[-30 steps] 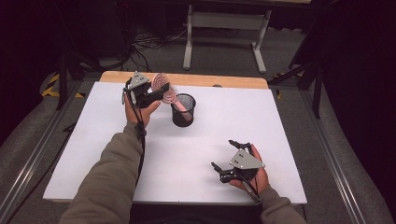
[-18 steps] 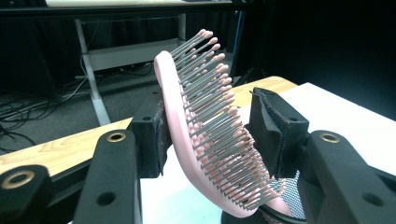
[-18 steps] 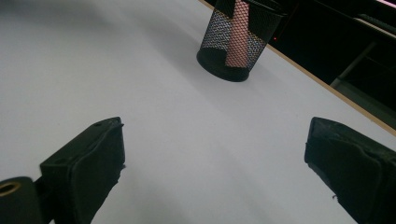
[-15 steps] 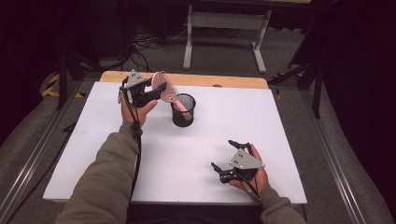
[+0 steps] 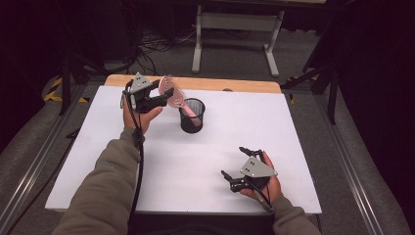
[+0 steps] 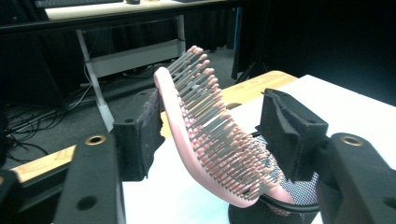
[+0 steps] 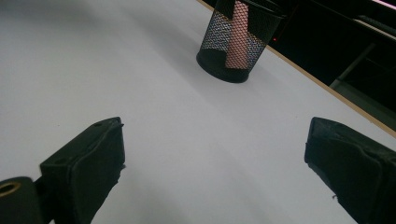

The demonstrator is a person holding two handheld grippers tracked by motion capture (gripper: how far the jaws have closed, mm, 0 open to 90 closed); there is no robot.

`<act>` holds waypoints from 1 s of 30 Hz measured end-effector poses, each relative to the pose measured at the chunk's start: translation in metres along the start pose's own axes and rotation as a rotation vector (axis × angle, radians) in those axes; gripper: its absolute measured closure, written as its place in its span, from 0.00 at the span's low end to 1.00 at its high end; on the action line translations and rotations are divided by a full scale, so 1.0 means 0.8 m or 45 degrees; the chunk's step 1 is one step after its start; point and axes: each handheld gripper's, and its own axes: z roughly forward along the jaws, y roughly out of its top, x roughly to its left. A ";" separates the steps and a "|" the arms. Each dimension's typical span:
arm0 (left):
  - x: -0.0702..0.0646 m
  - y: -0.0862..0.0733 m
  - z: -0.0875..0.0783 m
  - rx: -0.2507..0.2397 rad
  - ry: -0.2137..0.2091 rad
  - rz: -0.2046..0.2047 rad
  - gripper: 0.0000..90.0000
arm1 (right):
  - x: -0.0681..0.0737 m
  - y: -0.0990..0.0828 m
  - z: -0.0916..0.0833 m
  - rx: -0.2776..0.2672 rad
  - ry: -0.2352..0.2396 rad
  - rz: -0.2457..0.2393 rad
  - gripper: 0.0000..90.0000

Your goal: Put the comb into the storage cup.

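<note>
Standing handle-down in the mesh cup (image 5: 192,115), the pink hairbrush (image 6: 205,135) sits between the left gripper (image 6: 212,133)'s just-opening jaws (pads apart).

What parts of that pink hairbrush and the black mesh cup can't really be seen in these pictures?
- Pink hairbrush: its handle end is hidden down inside the mesh cup in the high view.
- Left gripper view: the cup's lower part is cut off by the bottom edge.
- Right gripper view: the cup's rim is cut off by the top edge.
- Left gripper, whose jaws have just been opening: whether its left pad touches the brush is unclear.

Pink hairbrush (image 6: 205,140), grey bristles, leaning handle-down in black mesh cup (image 5: 192,115), far table side
</note>
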 end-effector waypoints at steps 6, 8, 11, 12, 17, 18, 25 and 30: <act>-0.001 0.001 -0.005 -0.005 -0.003 0.018 0.38 | 0.000 0.000 0.000 -0.002 -0.001 -0.001 0.06; -0.001 0.001 -0.007 -0.004 0.006 0.033 0.36 | 0.000 0.000 0.000 -0.001 -0.001 -0.001 0.07; 0.000 0.001 -0.010 -0.002 0.000 0.039 0.32 | 0.000 0.000 0.000 -0.001 -0.002 -0.001 0.06; 0.000 0.000 -0.010 -0.004 -0.008 0.042 0.30 | -0.001 0.000 0.000 0.000 -0.003 -0.001 0.07; 0.001 -0.002 -0.014 -0.007 -0.023 0.056 0.22 | -0.001 0.000 -0.001 -0.001 -0.003 0.000 0.07; 0.001 -0.002 -0.015 -0.004 -0.025 0.059 0.21 | -0.001 0.000 -0.001 -0.002 -0.003 0.000 0.07; 0.003 -0.005 -0.019 -0.014 -0.043 0.054 0.13 | -0.001 0.000 -0.001 0.000 -0.003 0.002 0.07; 0.000 -0.007 -0.021 -0.005 -0.052 0.073 0.10 | -0.001 0.000 -0.001 -0.002 -0.004 0.003 0.06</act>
